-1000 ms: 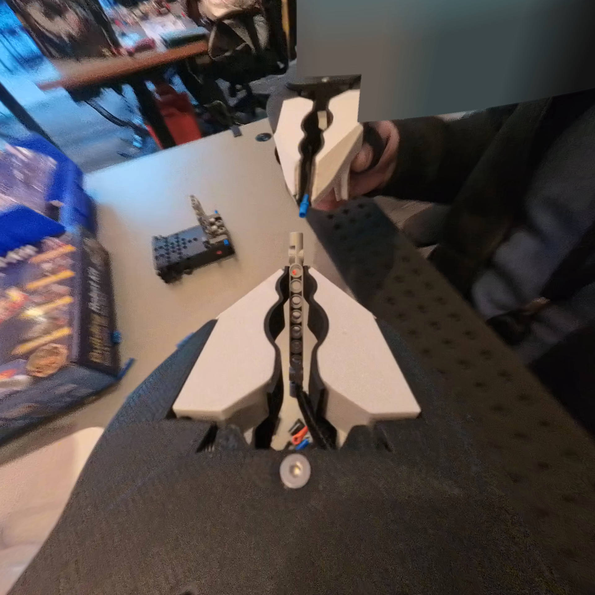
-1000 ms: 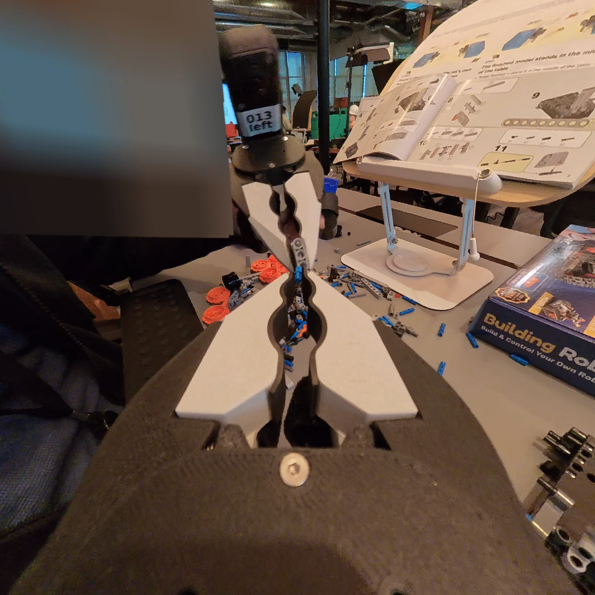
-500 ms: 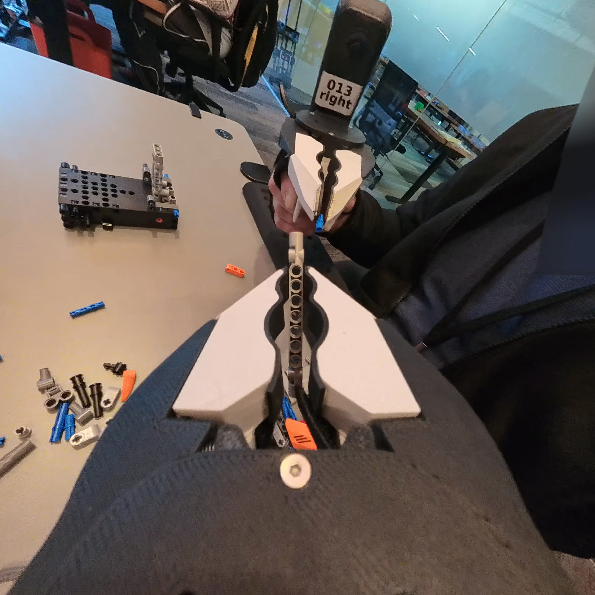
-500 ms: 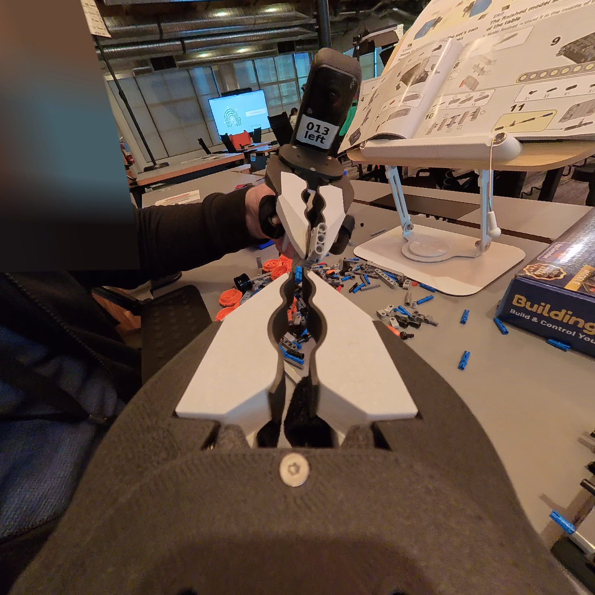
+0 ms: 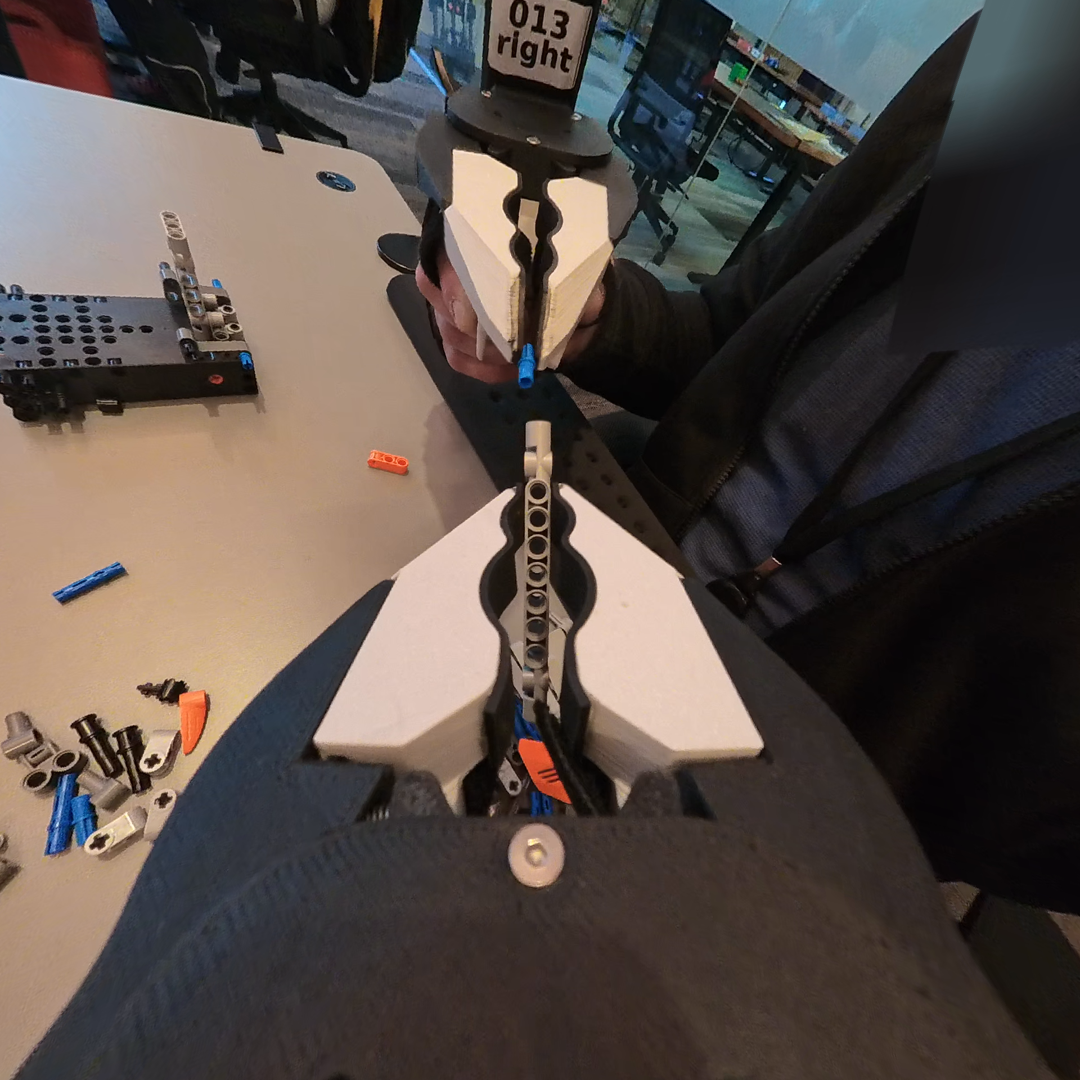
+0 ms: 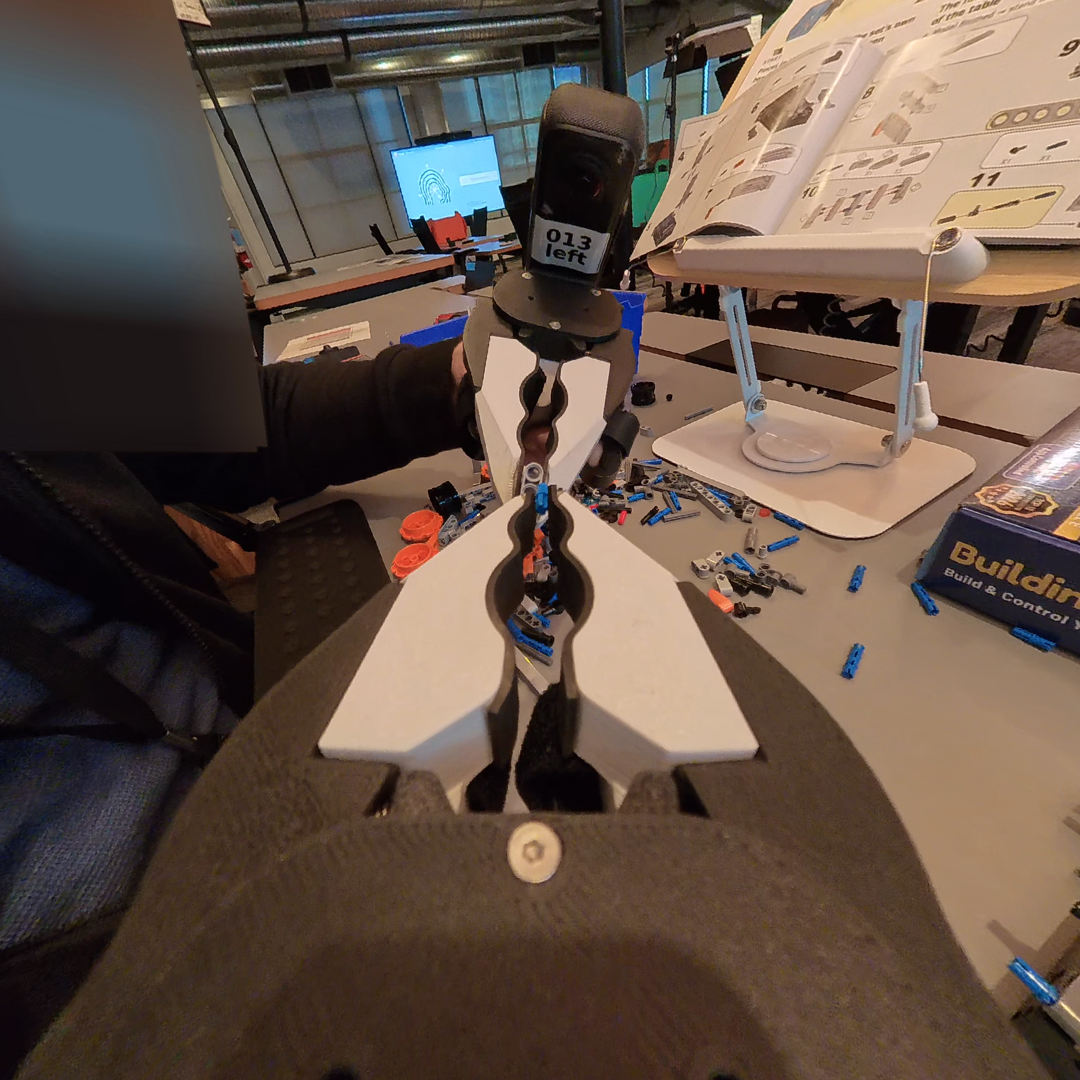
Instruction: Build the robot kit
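Observation:
My left gripper (image 5: 537,497) is shut on a long grey holed beam (image 5: 536,555), whose end sticks out past the tips. My right gripper (image 6: 540,499) is shut on a short blue pin (image 6: 542,495). The two grippers face each other tip to tip above the table's edge. In the left wrist view the right gripper (image 5: 529,350) holds the blue pin (image 5: 526,365) a short gap beyond the beam's end. In the right wrist view the left gripper (image 6: 535,467) and the beam's end (image 6: 532,472) sit just behind the pin. A black holed plate assembly (image 5: 117,345) lies on the table.
Loose small parts (image 5: 99,777) lie on the table, with an orange piece (image 5: 388,460) and a blue pin (image 5: 89,581). A white book stand (image 6: 818,456) holds an open booklet. A blue box (image 6: 1023,555), orange wheels (image 6: 418,526) and a black perforated pad (image 6: 315,573) lie nearby. Some 4 centimeters of space lies between my two pairs of fingers. Both grippers' tips are roughly 15 centimeters from the orange piece (image 5: 388,460).
Both views have swung and steadied. The two grippers have come closer together, and the blue pin now lines up with the beam's end. Both stay shut.

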The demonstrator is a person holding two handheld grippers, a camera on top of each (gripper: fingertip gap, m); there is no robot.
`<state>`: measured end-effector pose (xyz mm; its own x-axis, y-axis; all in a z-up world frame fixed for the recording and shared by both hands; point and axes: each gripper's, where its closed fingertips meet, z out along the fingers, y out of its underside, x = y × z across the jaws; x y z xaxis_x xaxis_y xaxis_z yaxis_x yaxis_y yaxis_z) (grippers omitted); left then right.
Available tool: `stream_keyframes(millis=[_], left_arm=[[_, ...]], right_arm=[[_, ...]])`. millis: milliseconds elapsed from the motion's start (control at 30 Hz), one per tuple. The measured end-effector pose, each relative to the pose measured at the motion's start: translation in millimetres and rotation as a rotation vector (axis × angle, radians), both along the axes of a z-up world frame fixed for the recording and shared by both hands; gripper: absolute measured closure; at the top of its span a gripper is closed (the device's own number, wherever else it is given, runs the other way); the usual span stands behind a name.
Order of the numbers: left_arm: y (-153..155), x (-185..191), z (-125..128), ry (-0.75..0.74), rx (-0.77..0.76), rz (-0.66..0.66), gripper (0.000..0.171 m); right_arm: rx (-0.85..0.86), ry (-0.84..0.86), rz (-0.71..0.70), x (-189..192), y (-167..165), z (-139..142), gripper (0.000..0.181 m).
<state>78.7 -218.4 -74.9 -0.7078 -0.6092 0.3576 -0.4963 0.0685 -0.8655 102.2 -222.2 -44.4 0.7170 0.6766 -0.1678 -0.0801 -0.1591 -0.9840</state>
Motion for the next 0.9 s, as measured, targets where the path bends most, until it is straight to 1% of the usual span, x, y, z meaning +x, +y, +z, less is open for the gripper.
stream_keyframes(millis=[133,267,367,900], left_arm=[[-1.0,-2.3,0.9,-0.027,-0.003,-0.011,0.167],[-4.9,-5.7,-2.6,-0.1,0.109,-0.011,0.166],[-4.1,-7.7,-9.2,-0.095,0.154,-0.01,0.166],[-4.0,-12.3,-13.4,-0.125,0.13,-0.027,0.166]], right_arm=[[-0.006,-0.025,0.012,-3.4,-0.7,-2.4,0.179],[-0.017,-0.078,0.027,-9.4,-1.1,-7.3,0.179],[-0.021,-0.107,0.038,-13.6,-0.6,-10.2,0.179],[-0.02,-0.2,0.043,-22.3,-1.1,-21.4,0.179]])
